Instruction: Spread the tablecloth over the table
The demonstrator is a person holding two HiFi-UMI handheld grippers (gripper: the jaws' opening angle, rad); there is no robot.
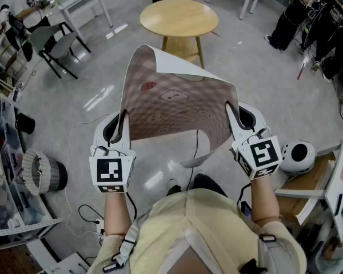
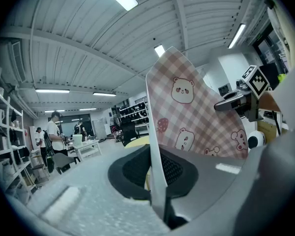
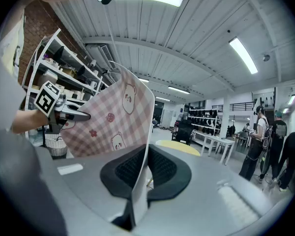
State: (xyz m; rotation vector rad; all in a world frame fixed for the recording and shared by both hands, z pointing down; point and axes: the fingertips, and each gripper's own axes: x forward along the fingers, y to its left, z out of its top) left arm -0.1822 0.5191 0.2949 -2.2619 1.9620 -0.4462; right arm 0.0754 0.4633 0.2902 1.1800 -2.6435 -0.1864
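A pink checked tablecloth [image 1: 177, 104] with bear and strawberry prints hangs in the air between my two grippers, its far edge curled upward. My left gripper [image 1: 123, 119] is shut on its left edge [image 2: 155, 146]. Its right edge [image 3: 140, 176] is pinched in my shut right gripper [image 1: 231, 114]. A round wooden table [image 1: 179, 17] stands on the floor beyond the cloth, bare on top. In the left gripper view the right gripper [image 2: 236, 102] shows past the cloth [image 2: 196, 117]. The right gripper view shows the left gripper [image 3: 69, 113] beyond the cloth [image 3: 113, 122], and the yellowish table [image 3: 177, 147] ahead.
Grey chairs [image 1: 54, 44] and a white desk [image 1: 83, 1] stand at the back left, with people [image 1: 314, 10] at the back right. A bin [image 1: 43, 170] sits at the left, a shelf [image 1: 6, 210] along the left edge, and a white helmet-like ball [image 1: 298, 156] at the right.
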